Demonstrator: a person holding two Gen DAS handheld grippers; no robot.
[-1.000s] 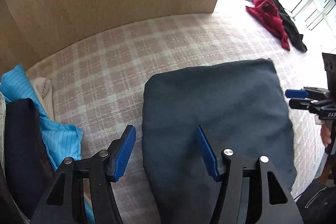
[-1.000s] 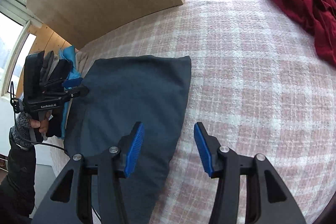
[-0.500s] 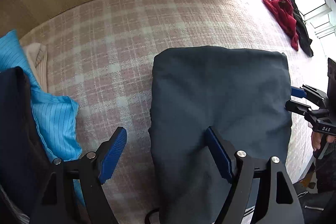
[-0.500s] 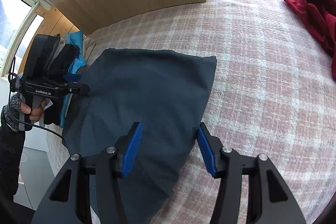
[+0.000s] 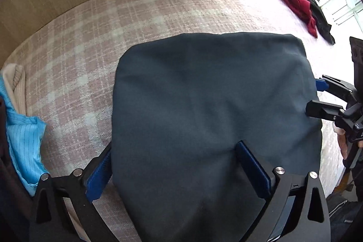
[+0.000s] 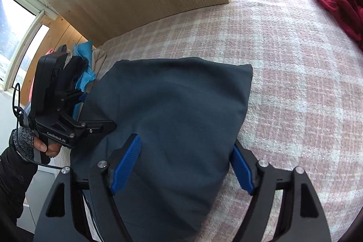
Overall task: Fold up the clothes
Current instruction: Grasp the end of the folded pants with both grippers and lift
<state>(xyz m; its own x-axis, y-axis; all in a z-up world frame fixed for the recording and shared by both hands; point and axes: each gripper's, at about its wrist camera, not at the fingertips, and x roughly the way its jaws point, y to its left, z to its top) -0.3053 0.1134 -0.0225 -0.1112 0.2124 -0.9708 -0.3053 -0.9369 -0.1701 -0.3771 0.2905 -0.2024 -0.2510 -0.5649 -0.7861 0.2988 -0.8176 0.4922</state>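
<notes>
Dark teal cloth (image 5: 204, 110) lies flat on the plaid bed (image 5: 90, 56), folded to a rough rectangle, its near end running toward me between both tools. My left claw (image 5: 179, 169) stands wide open astride the cloth's left edge; one finger sits on the fabric, the other is off its side. My right claw (image 6: 183, 165) is also spread wide, straddling the right edge, holding nothing. As I judge it, the risk is an uneven bite: if either claw closes on only the top layer, the layers would slide apart and the fold would skew. Closing too deep could also snag the bed cover. A blue garment (image 5: 25, 142) sits near my left claw and might get caught.
</notes>
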